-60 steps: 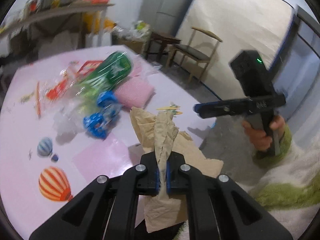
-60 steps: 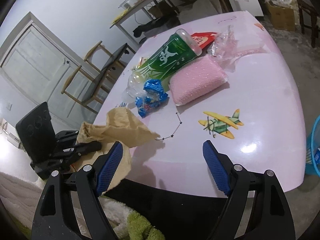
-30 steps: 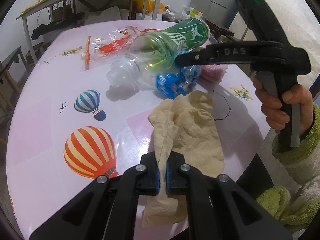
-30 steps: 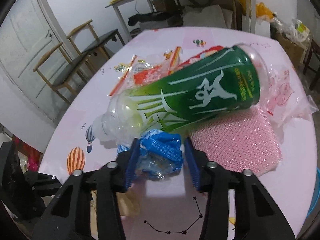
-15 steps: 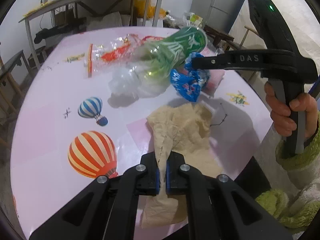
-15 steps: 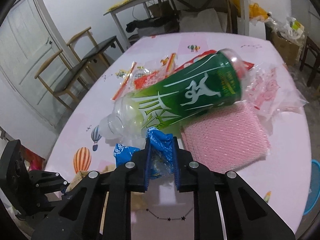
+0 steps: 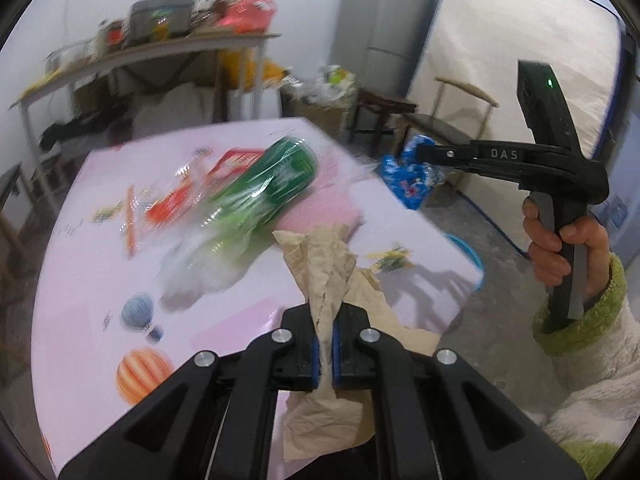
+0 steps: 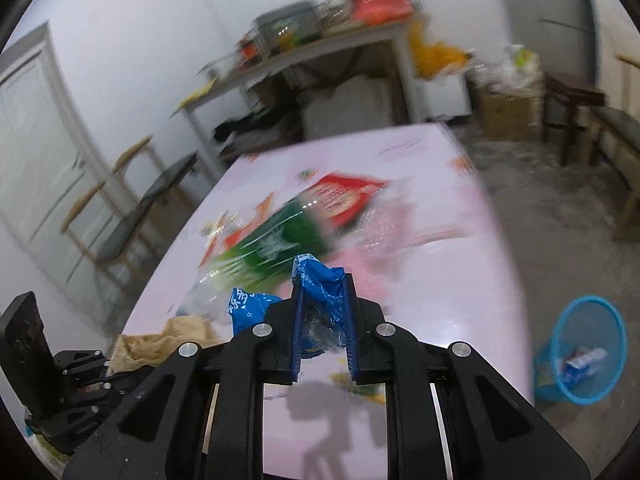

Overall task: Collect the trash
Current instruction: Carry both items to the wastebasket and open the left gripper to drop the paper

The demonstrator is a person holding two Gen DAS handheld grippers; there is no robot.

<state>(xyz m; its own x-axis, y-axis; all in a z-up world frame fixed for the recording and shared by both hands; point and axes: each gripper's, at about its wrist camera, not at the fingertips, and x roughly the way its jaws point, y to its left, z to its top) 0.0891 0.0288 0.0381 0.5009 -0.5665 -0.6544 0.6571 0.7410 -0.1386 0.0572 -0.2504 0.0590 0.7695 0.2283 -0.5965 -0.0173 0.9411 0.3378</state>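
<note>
My left gripper [image 7: 326, 338] is shut on a crumpled brown paper [image 7: 324, 276], held above the near edge of the pink table [image 7: 88, 292]. My right gripper [image 8: 323, 308] is shut on a blue plastic wrapper [image 8: 320, 280] and holds it lifted above the table; the wrapper also shows in the left wrist view [image 7: 408, 180], off the table's right side. A green plastic bottle [image 7: 264, 188], a pink mesh pad [image 7: 320, 212] and red wrappers [image 7: 176, 200] lie on the table. A blue trash basket [image 8: 580, 364] stands on the floor to the right, with trash inside.
Wooden chairs stand at the left [image 8: 132, 200] and at the far right [image 7: 452, 120]. A cluttered shelf table [image 7: 160, 48] and a grey fridge [image 7: 380, 28] stand by the back wall. A cardboard box [image 8: 508, 112] sits on the floor.
My right gripper closed on the blue wrapper and lifted it up and to the right, off the table. My left gripper kept the brown paper and rose slightly. Both views are motion-blurred now.
</note>
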